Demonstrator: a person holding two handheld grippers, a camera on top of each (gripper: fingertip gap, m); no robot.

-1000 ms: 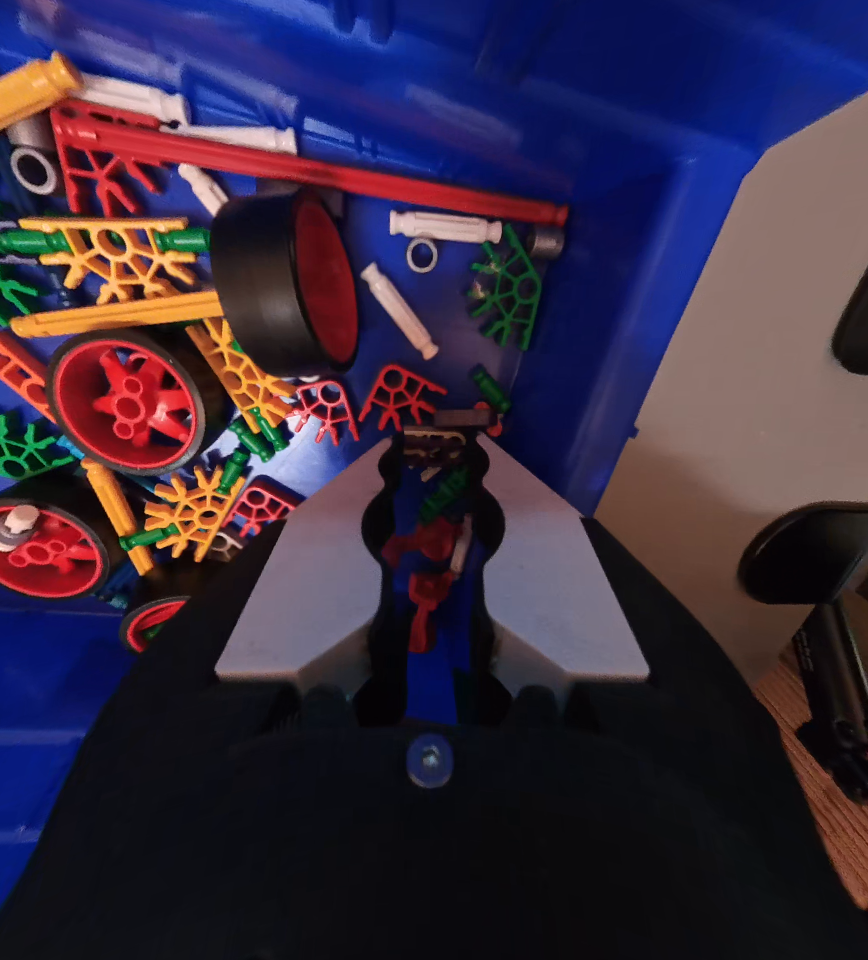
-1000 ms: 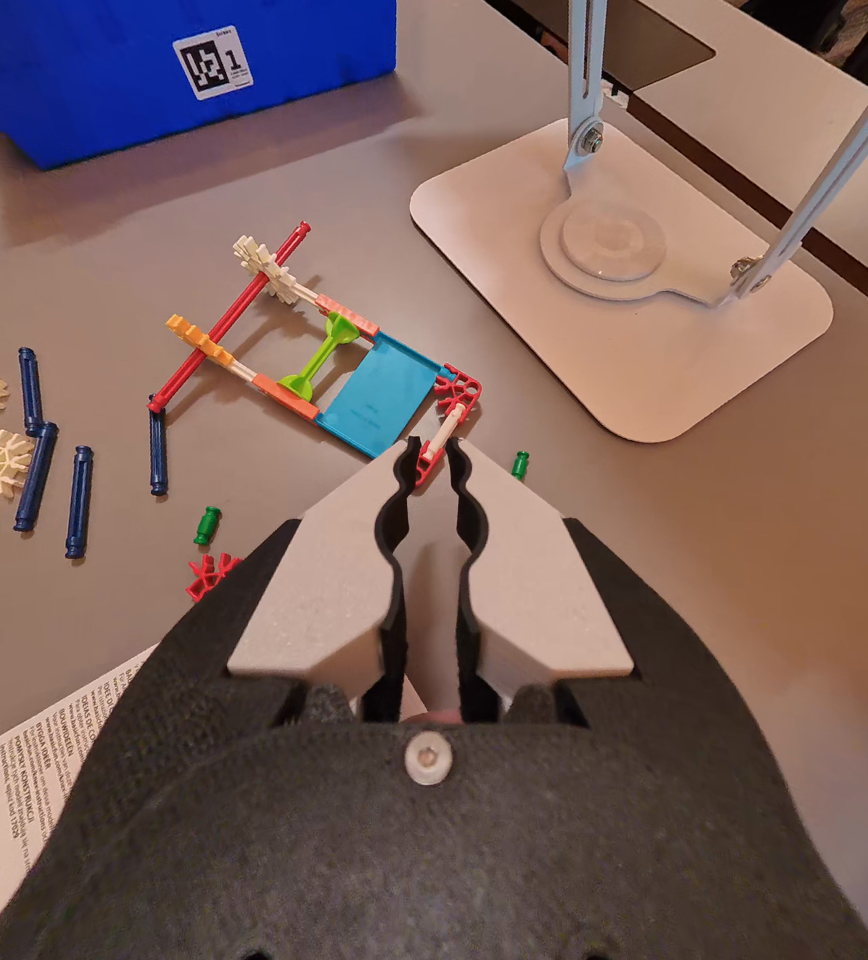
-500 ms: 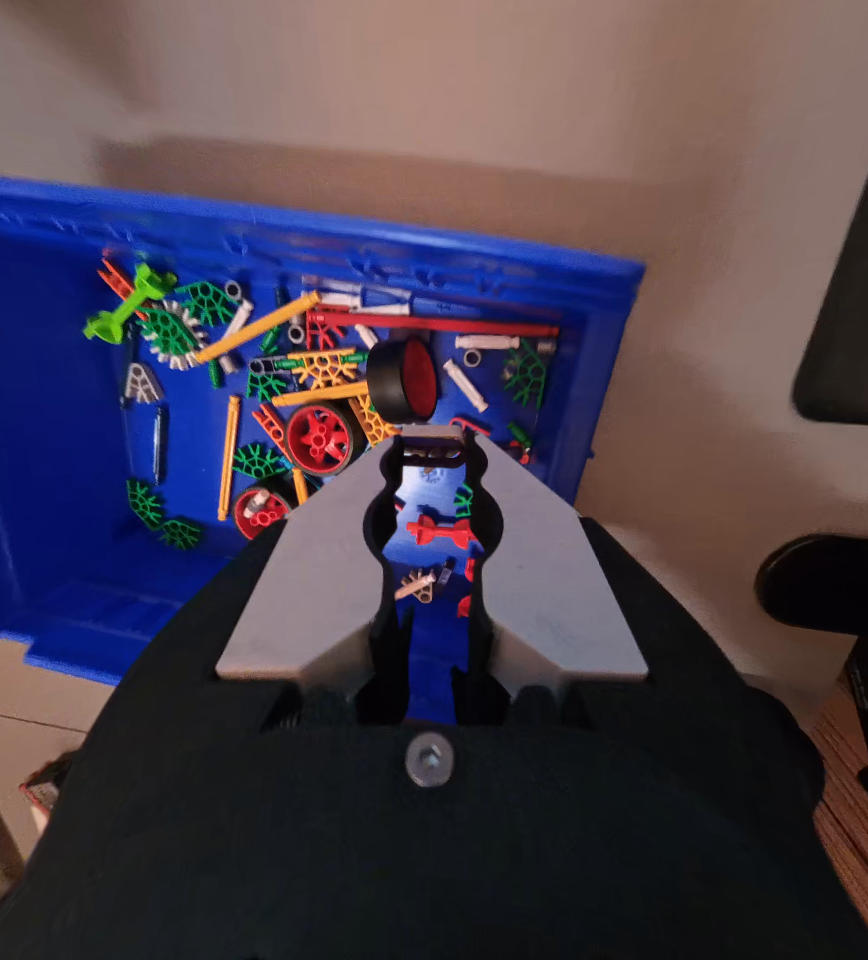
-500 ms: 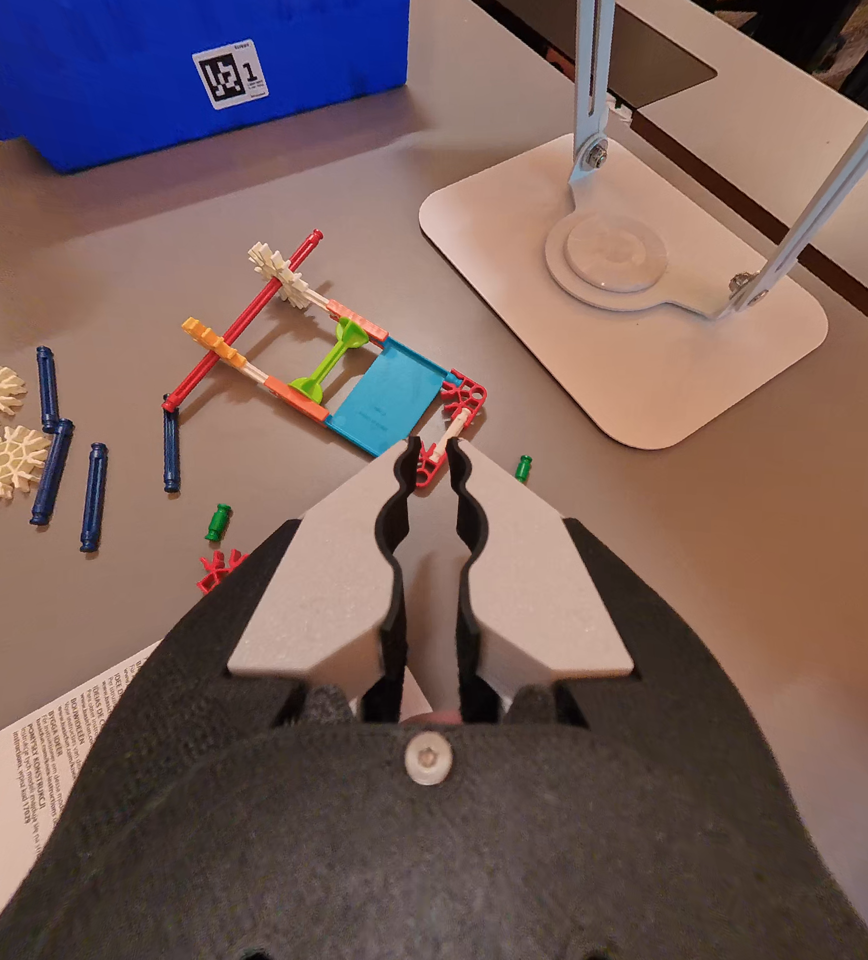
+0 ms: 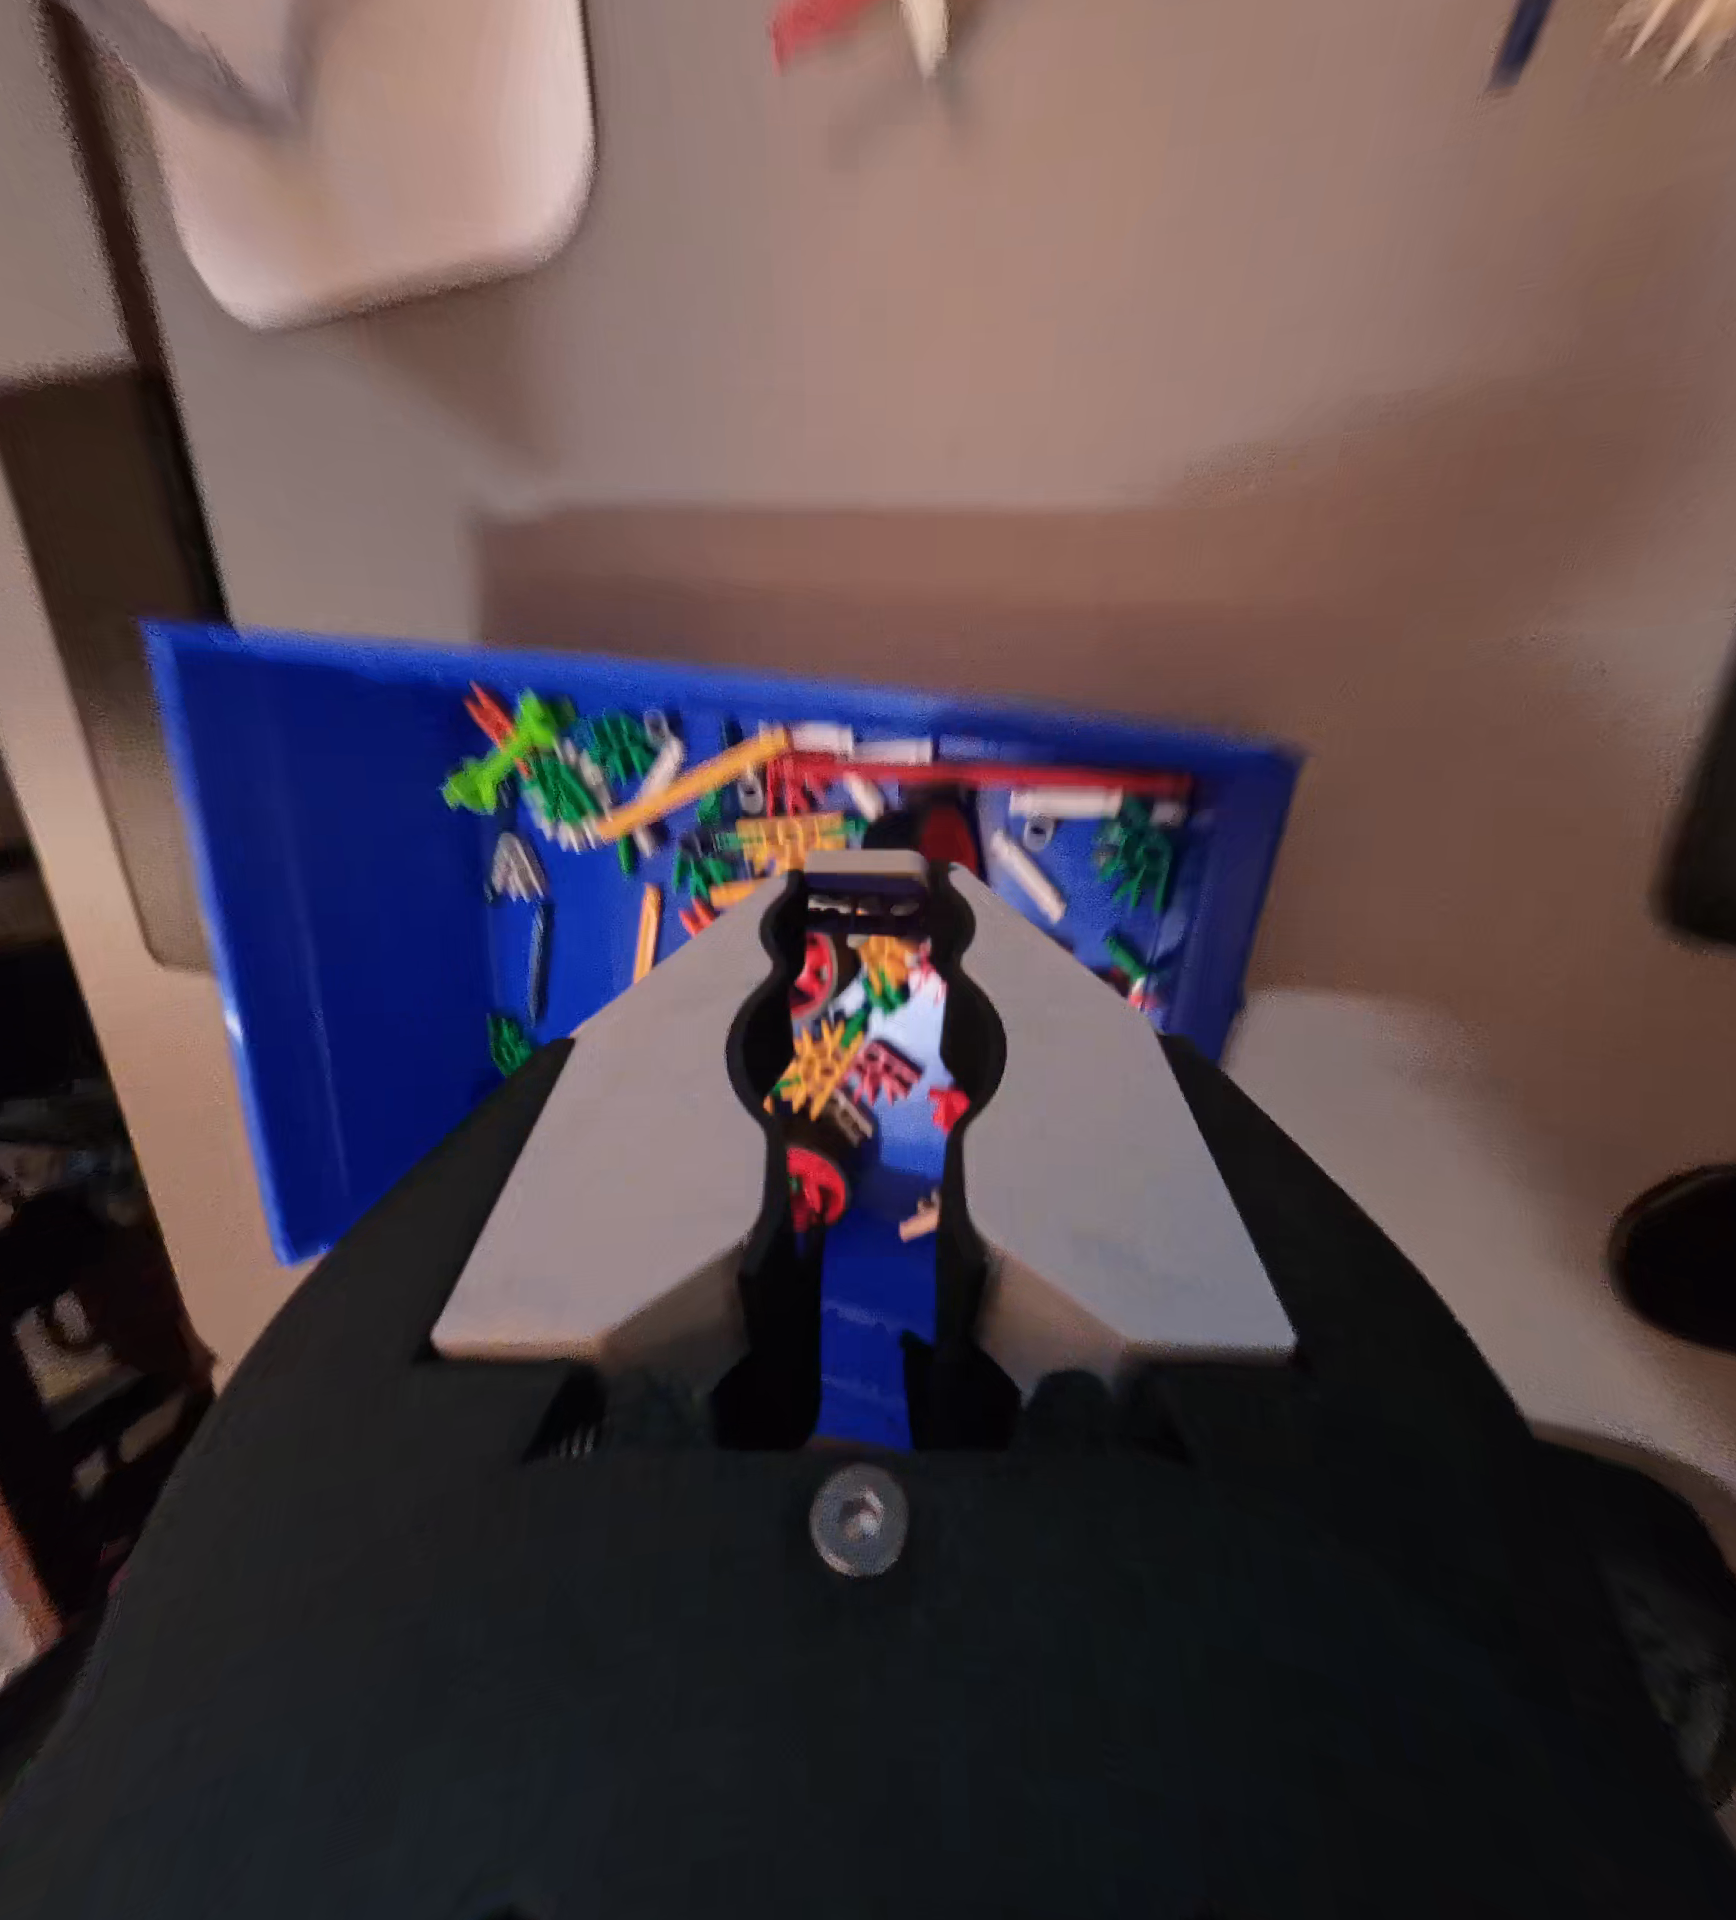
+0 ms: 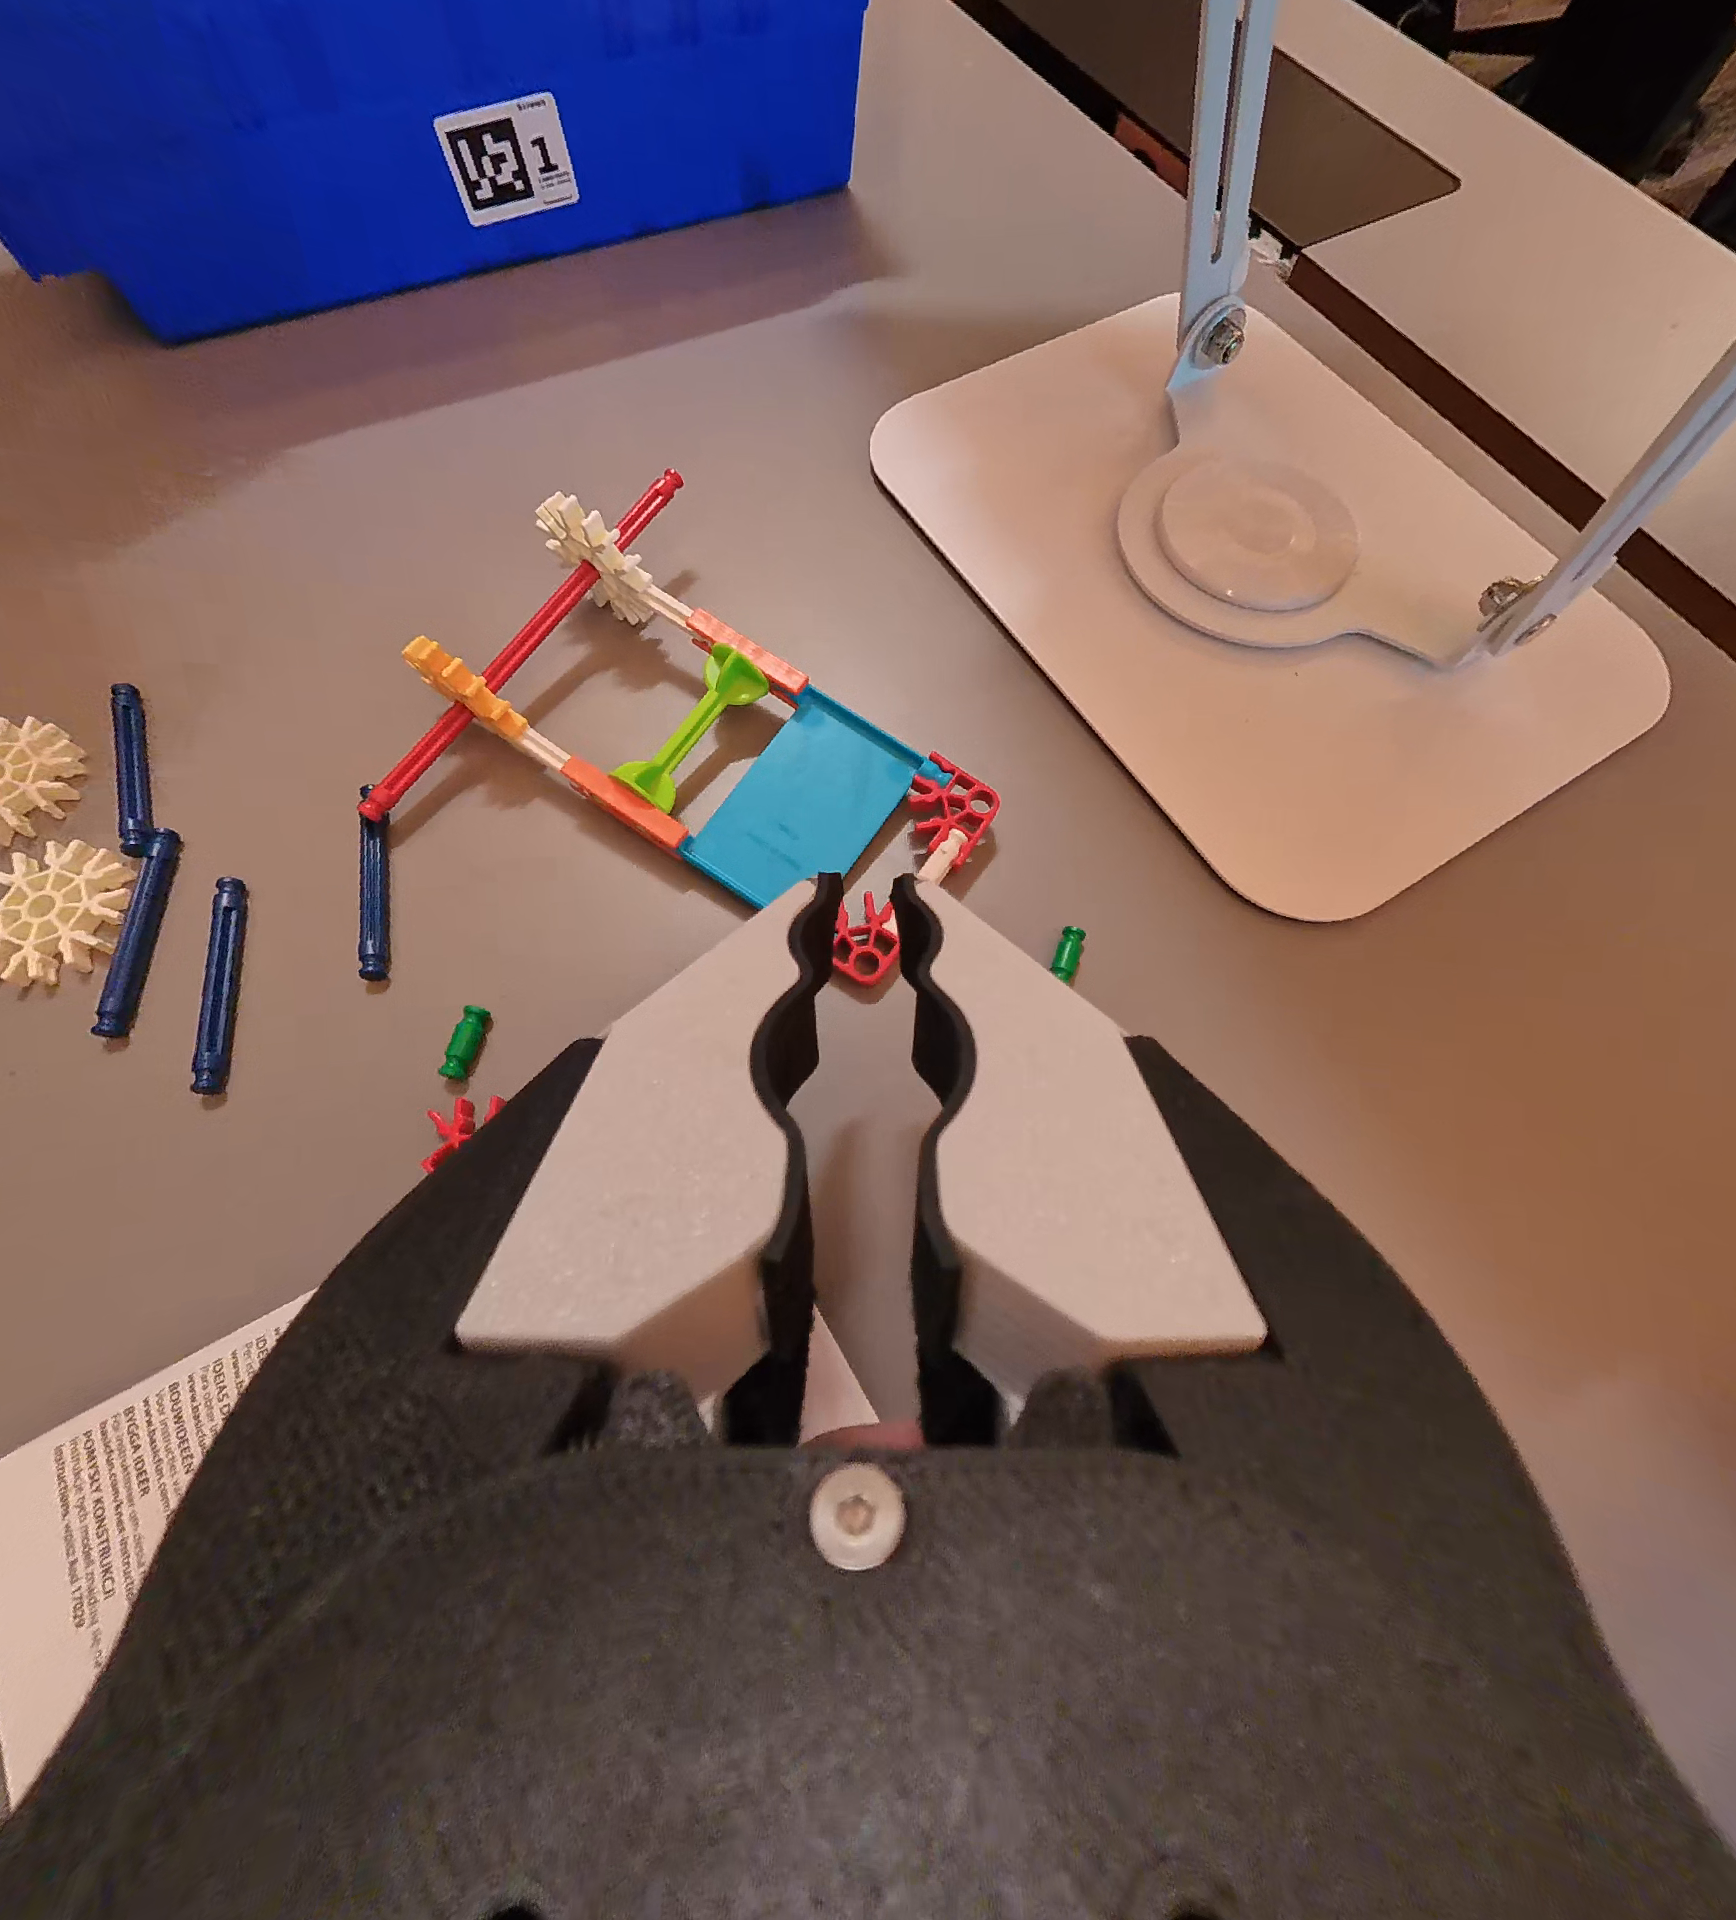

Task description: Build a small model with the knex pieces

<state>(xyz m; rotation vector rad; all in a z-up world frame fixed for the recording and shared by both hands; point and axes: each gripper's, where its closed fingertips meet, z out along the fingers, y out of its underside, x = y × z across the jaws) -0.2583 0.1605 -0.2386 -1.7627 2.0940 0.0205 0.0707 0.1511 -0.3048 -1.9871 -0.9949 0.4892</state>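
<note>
Above the blue bin [image 5: 344, 935] of mixed toy parts, the left gripper [image 5: 866, 883] pinches a small grey piece [image 5: 864, 865] at its tips (view blurred). Rightward, the right gripper [image 6: 859, 883], narrowly parted, frames a red connector [image 6: 866, 940] at the toy frame's [image 6: 791, 795] corner; bare table [image 6: 1363, 1091] beyond.

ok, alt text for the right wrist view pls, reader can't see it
The right hand-held gripper hovers slightly open over a red connector at the corner of a flat construction-toy frame on a grey table. Loose blue rods, cream snowflake connectors and green pegs lie left; a blue bin and a white stand base sit behind.
</note>
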